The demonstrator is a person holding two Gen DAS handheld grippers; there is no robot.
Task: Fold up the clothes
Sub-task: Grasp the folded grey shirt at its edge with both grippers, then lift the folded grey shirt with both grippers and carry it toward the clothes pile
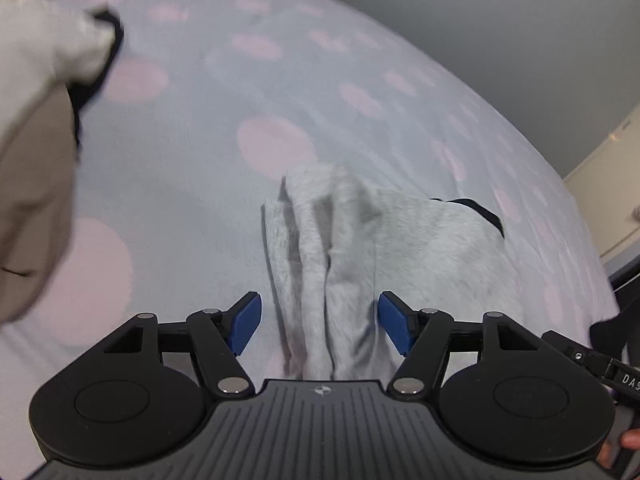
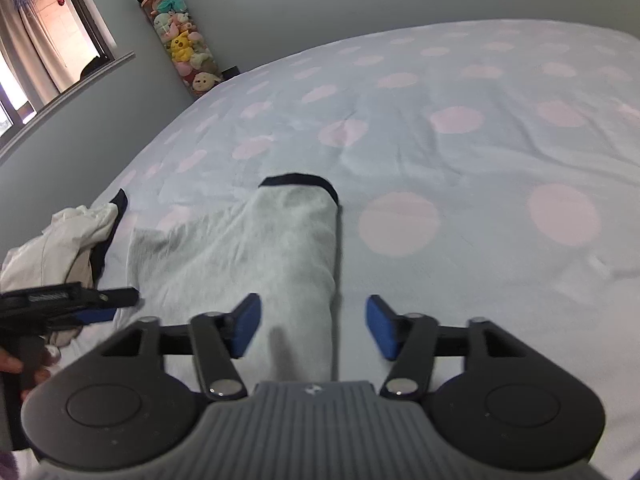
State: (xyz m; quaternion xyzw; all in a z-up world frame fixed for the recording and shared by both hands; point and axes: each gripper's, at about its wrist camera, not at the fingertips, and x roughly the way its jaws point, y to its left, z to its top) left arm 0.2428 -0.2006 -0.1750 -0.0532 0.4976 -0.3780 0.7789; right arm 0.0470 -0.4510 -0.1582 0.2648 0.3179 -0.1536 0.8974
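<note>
grey garment (image 2: 256, 256) spread out on the polka-dot bedspread (image 2: 480, 152), dark-trimmed cuff pointing away, both claws wide with nothing held.

left gripper (image 1: 320, 320) hovered low over a bunched, ridged part of the fabric, blue pads (image 1: 246, 322) apart on either side of the folds. right gripper (image 2: 312, 326) sat over the sleeve-like strip, also gaping, cloth running between the fingers but not pinched. pile of white and beige clothes (image 2: 60, 240) lay just beside the grey piece, toward the left. probably best done by flattening those ridges first, then pinching a single layer at each edge and lifting both sides evenly so the fold landed straight. worth keeping clear of the neighbouring pile so nothing got dragged along.
</note>
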